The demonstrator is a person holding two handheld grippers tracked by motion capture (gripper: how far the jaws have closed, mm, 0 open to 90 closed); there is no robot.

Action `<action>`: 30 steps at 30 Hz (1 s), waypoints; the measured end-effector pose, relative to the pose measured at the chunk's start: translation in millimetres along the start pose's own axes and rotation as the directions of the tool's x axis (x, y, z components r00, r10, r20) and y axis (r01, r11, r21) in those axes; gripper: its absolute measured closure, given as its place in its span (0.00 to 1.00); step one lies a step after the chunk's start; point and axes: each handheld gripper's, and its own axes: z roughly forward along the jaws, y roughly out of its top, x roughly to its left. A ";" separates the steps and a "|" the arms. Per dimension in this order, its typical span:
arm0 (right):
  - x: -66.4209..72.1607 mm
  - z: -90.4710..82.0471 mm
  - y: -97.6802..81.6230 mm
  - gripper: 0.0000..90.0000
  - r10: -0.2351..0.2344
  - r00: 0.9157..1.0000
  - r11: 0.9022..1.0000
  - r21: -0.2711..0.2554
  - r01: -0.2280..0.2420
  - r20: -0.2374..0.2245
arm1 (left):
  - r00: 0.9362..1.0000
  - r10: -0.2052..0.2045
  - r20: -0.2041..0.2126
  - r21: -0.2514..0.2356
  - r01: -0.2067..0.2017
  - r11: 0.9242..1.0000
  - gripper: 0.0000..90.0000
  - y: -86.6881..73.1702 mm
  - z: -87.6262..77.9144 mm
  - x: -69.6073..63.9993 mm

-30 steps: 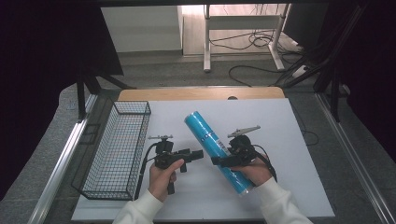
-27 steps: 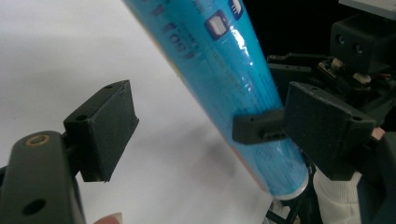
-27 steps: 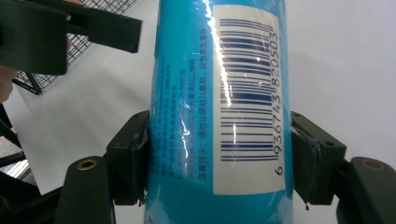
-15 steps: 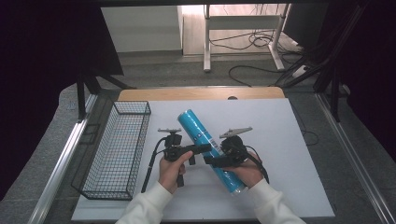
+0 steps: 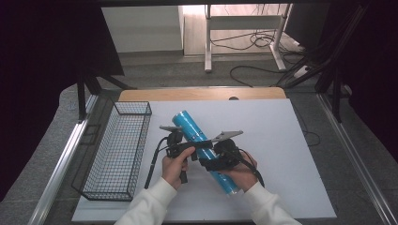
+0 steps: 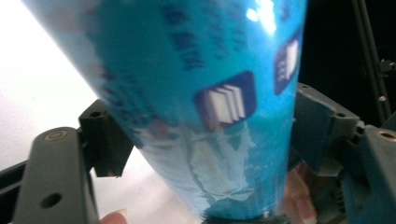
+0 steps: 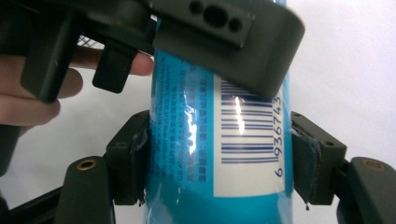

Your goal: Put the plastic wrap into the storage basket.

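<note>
- High view: a blue tube [image 5: 202, 151] lies slantwise over the white table [image 5: 281, 154], its far end toward the left and its near end toward the right, close to the person's right hand [image 5: 241, 174].
- The left gripper [image 5: 190, 149] reaches in from the left and meets the tube about mid-length; the left hand [image 5: 174, 165] holds it from the near side.
- The right gripper [image 5: 212, 161] sits on the tube just nearer than the left one, the two tools almost touching.
- A black wire basket [image 5: 119, 150] stands at the left edge of the table, apart from the tube and the hands.
- A wooden strip [image 5: 202, 93] runs along the table's far edge; beyond it are a floor with cables [image 5: 253, 42] and a white stand [image 5: 244, 28].
- Left gripper view: the tube [image 6: 205, 93] rises between the two jaws; the right pad presses its side, while a little gap seems to show by the left pad, so whether the grip is firm I cannot tell. Fingertips [image 6: 299, 196] show low on the right, and the label is scuffed near the bottom.
- Right gripper view: both pads bear on the tube [image 7: 219, 154], one on each side, clamped across a label with a barcode [image 7: 247, 126].
- The left gripper [image 7: 205, 32] crosses the top of this view, over the tube, with fingers [image 7: 42, 93] behind it at the left.
</note>
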 end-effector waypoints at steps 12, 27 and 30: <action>-0.6 -1.8 8.8 0.24 0.028 0.998 0.999 -0.038 -0.030 -0.063 | 0.996 -0.048 0.073 -0.006 0.048 0.999 0.35 10.6 -13.1 4.0; -30.5 -63.6 -12.3 0.10 0.047 0.999 0.990 -0.128 -0.050 -0.022 | 0.993 0.109 -0.045 0.060 -0.106 0.992 0.35 31.3 -57.6 -18.1; -43.1 -71.5 -22.1 0.10 0.078 0.997 0.988 -0.134 -0.077 -0.003 | 0.992 0.117 -0.051 0.076 -0.113 0.991 0.35 37.5 -69.0 -23.6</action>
